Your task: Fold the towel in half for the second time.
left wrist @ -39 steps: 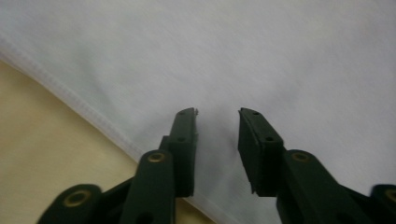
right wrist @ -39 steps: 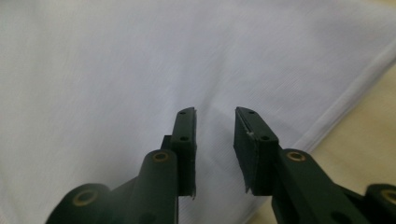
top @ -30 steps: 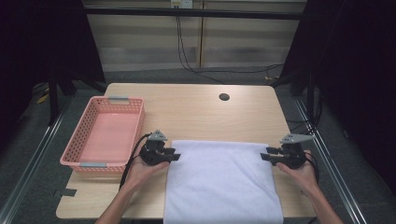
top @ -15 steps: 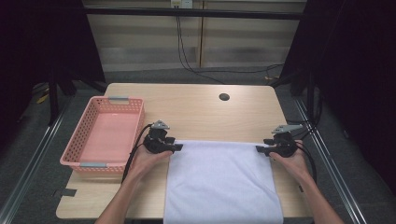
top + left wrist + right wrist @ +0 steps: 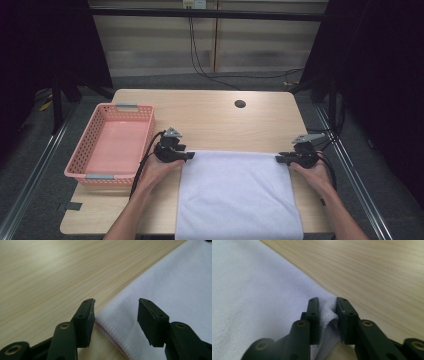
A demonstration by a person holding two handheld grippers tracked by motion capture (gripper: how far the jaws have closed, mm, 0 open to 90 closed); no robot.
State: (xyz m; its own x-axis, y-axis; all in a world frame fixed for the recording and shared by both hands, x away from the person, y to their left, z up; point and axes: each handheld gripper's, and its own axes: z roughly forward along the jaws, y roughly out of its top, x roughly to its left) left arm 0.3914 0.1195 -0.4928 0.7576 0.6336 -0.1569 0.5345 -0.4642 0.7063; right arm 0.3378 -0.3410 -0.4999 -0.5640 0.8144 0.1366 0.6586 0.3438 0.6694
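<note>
From above, your towel (image 5: 239,192) lies flat at the table's (image 5: 210,112) near edge, a gripper at each far corner. In the left gripper view, your left gripper (image 5: 116,312) stands spread around its corner: close it next. In the right gripper view, your right gripper (image 5: 327,307) has just closed, pinching its corner.

A lab-like recording booth: pale wooden table (image 5: 210,115) with a cable hole (image 5: 240,104), dark curtains (image 5: 380,75) on both sides, metal floor rails (image 5: 30,185), loose cables (image 5: 200,60) against a panelled wall (image 5: 150,45).
</note>
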